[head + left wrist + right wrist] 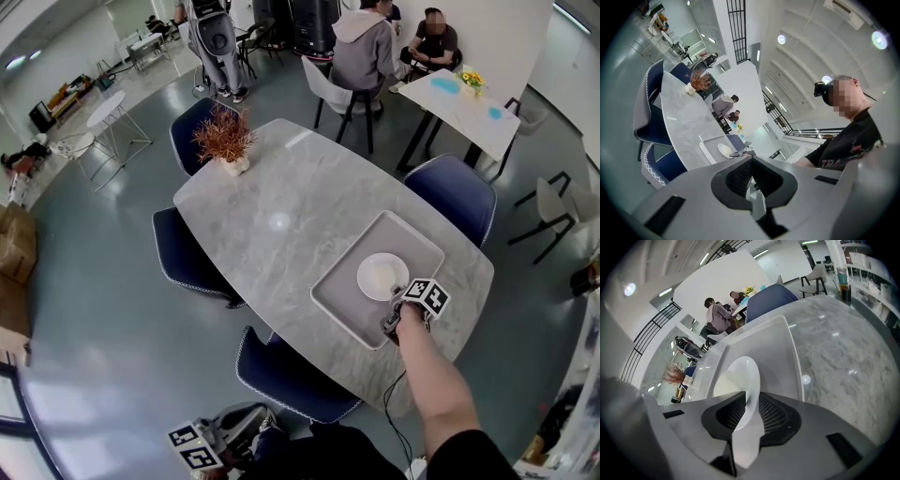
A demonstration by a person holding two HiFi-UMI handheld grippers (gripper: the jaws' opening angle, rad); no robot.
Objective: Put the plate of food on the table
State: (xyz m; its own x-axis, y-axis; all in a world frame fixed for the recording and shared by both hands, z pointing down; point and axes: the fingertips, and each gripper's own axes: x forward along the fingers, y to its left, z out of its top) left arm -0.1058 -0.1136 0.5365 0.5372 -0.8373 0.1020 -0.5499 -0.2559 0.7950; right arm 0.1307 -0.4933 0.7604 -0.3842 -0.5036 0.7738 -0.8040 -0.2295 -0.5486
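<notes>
Mostly my right gripper (747, 405) hides the near rim of the plate (740, 373) it pinches. The plate lies inside the tray (345, 302) on the table (267, 202), its pale food hard to make out. My left gripper (751, 176) is clenched on nothing — my shirt print reads only "TRA" before it is cut off.

The head view looks steeply down on the table (272, 187); both gripper views look across it, sharing the tray (342, 295).

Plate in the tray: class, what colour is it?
The plate is plain white; the head view shows it best.
</notes>
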